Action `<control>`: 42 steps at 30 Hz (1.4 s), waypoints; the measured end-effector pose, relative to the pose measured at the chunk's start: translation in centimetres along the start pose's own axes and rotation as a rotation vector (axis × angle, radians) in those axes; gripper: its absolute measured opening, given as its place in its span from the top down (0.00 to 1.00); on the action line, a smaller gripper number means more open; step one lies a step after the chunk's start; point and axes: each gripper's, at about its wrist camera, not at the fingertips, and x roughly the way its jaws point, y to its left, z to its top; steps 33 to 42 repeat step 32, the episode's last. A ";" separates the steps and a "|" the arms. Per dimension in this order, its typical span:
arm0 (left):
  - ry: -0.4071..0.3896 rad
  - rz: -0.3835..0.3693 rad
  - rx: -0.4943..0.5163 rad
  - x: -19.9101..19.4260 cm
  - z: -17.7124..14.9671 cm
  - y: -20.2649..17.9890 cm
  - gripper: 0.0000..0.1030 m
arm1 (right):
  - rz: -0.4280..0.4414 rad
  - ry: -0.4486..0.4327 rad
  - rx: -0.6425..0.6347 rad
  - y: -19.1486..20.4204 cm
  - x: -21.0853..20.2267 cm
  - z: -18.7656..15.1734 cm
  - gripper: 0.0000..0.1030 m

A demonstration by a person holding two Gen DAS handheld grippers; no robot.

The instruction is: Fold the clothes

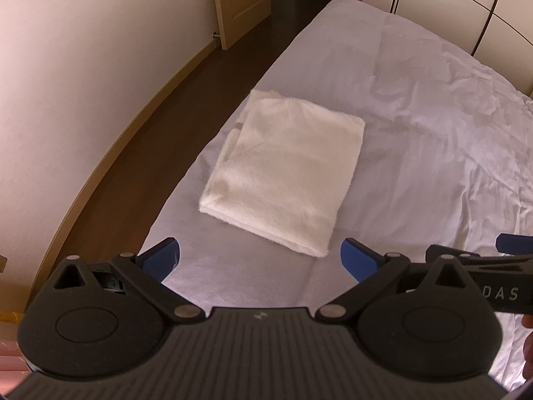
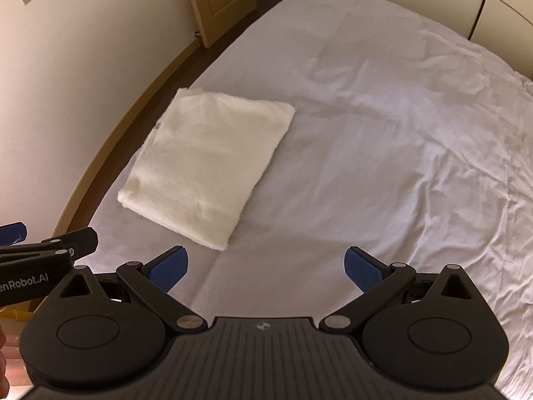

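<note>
One cream fleece garment [image 1: 283,170] is lying folded into a neat rectangle near the bed [image 1: 416,133] edge, at twelve o'clock from the left gripper [image 1: 260,260]. Both it and the right gripper [image 2: 266,266], which sees the garment at eleven o'clock, are hovering wide open and empty, so folding is looking finished.

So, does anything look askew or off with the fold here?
Slightly: the folded cream fleece has an under layer poking out along its left edge, with a small pinkish spot showing. Both tongs are open, clear of it.
</note>
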 end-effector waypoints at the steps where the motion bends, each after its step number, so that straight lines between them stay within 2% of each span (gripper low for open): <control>1: 0.005 0.000 0.000 0.3 0.1 0.1 0.01 | -0.002 0.005 0.001 0.0 0.2 0.1 0.00; 25: 0.056 -0.006 0.034 4.7 3.1 0.1 0.01 | -0.037 0.066 0.024 0.4 3.9 2.6 0.00; 32: 0.015 -0.006 0.069 4.8 3.3 -0.4 0.01 | -0.035 0.067 0.031 0.1 4.2 2.9 0.00; 42: 0.015 -0.006 0.069 4.8 3.3 -0.4 0.01 | -0.035 0.067 0.031 0.1 4.2 2.9 0.00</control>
